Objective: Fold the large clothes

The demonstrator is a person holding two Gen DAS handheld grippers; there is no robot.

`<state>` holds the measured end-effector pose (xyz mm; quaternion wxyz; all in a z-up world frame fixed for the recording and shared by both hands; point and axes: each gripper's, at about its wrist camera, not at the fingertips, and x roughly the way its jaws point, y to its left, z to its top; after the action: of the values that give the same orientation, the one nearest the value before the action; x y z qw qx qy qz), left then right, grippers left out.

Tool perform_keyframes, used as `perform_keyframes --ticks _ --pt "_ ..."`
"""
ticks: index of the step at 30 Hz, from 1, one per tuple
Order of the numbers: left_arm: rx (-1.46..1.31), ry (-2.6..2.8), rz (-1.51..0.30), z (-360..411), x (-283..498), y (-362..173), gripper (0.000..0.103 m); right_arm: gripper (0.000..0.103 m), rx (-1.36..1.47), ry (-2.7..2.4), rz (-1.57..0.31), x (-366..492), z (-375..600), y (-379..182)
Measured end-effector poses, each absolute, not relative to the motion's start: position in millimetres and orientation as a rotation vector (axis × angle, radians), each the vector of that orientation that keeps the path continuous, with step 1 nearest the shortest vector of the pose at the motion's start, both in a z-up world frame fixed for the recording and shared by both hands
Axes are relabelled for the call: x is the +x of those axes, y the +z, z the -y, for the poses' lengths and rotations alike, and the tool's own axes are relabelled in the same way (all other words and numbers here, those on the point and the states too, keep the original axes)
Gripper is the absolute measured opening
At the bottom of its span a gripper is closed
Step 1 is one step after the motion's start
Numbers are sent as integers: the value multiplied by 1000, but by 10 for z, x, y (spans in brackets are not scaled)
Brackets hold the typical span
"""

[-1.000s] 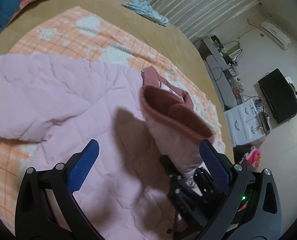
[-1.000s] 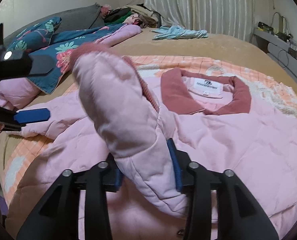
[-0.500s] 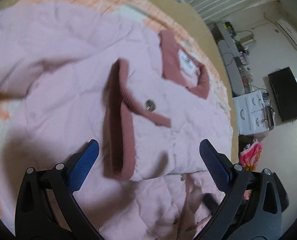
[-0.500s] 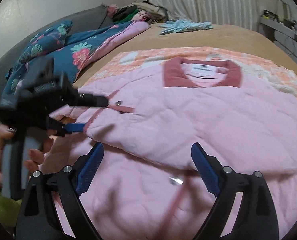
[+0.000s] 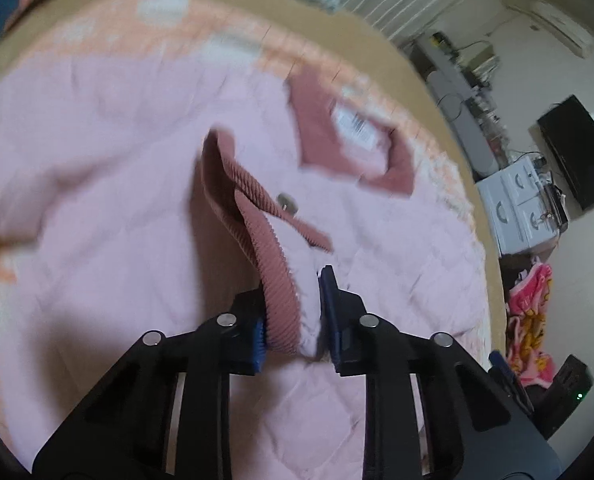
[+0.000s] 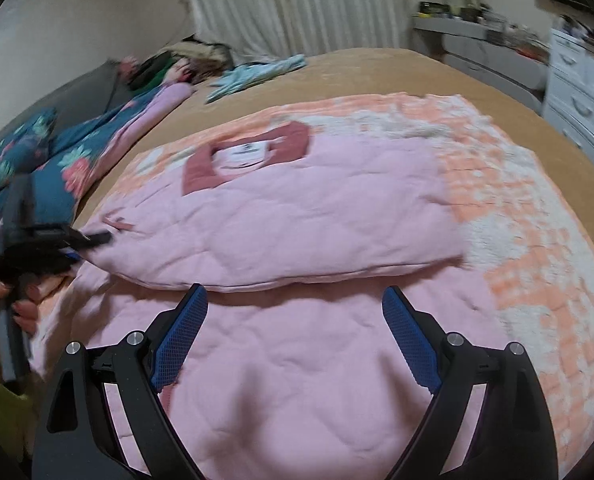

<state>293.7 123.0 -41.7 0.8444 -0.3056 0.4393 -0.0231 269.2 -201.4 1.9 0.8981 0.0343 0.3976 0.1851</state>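
Observation:
A pink quilted jacket (image 6: 297,216) with a dark rose ribbed collar (image 6: 249,148) lies flat on the bed. One sleeve is folded across its body. My left gripper (image 5: 293,312) is shut on the sleeve's rose ribbed cuff (image 5: 257,216), which has a metal snap (image 5: 287,201). The left gripper also shows at the left edge of the right wrist view (image 6: 77,240), at the sleeve's end. My right gripper (image 6: 293,336) is open and empty, above the jacket's lower part.
An orange-and-white checked blanket (image 6: 517,216) lies under the jacket on a tan bedspread (image 6: 377,72). A blue floral quilt (image 6: 65,152) and a light blue garment (image 6: 257,74) lie further back. White drawers (image 6: 581,92) stand to the right of the bed.
My right gripper let go of the sleeve, opened and drew back. My left gripper closed on the sleeve's cuff, now laid across the jacket.

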Motion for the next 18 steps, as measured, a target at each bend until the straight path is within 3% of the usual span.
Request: perform_keyframes --ticks 7,18 --pt "-478 -65 -759 -1237 3025 361 14 88 104 327 -777 2793 2277 168" --pt "-455 39 -901 -1533 3007 -422 14 88 32 325 -786 3127 2147 189"
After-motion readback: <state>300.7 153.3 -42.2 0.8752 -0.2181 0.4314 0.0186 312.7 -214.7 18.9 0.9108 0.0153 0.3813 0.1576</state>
